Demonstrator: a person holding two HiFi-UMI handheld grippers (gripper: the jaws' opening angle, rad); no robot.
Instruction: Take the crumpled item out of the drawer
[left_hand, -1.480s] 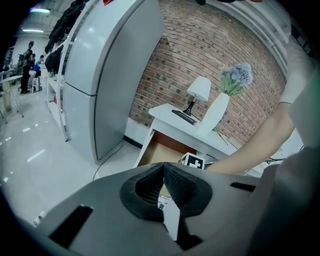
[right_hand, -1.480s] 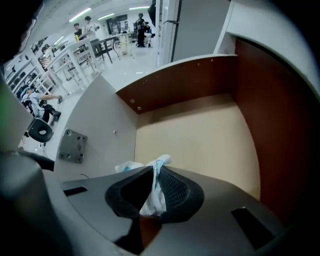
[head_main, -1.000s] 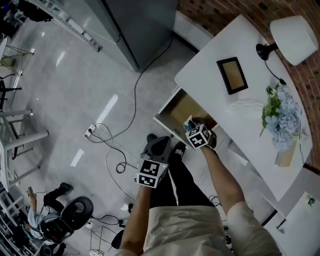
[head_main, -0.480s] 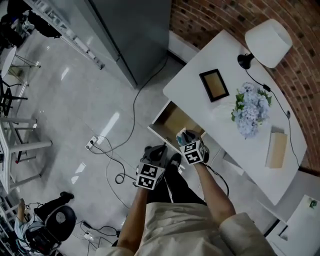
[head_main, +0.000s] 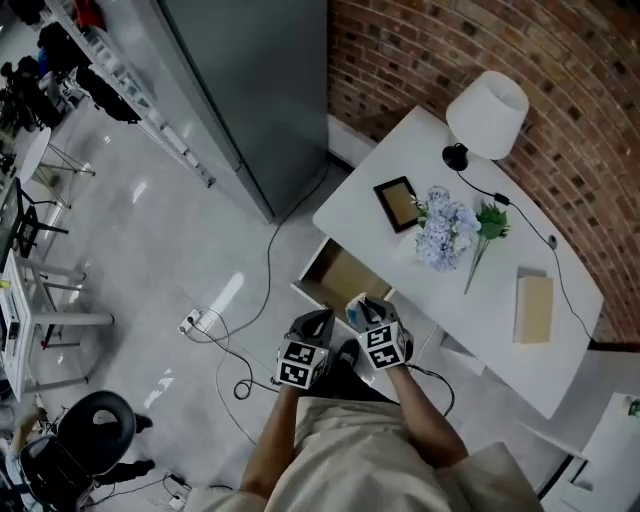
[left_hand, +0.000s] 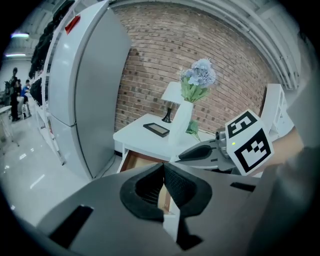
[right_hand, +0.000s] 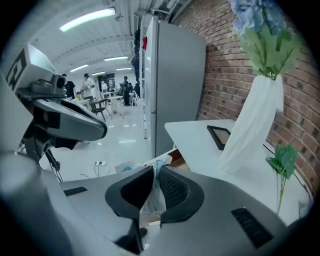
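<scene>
Withdrawing stage: crumpled white-and-blue paper item (right_hand: 160, 163), pinched in right tool (right_hand: 152, 186), held at front edge of open wooden drawer (head_main: 335, 275). Closed, empty: left tool (left_hand: 163, 187), beside drawer. Next, likely: carry item clear of drawer.

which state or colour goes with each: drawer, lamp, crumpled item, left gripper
1 drawer
2 lamp
3 crumpled item
4 left gripper

a shut, empty
b pulled open
c white shade
d pinched in the right gripper

Pairs: 1-b, 2-c, 3-d, 4-a
</scene>
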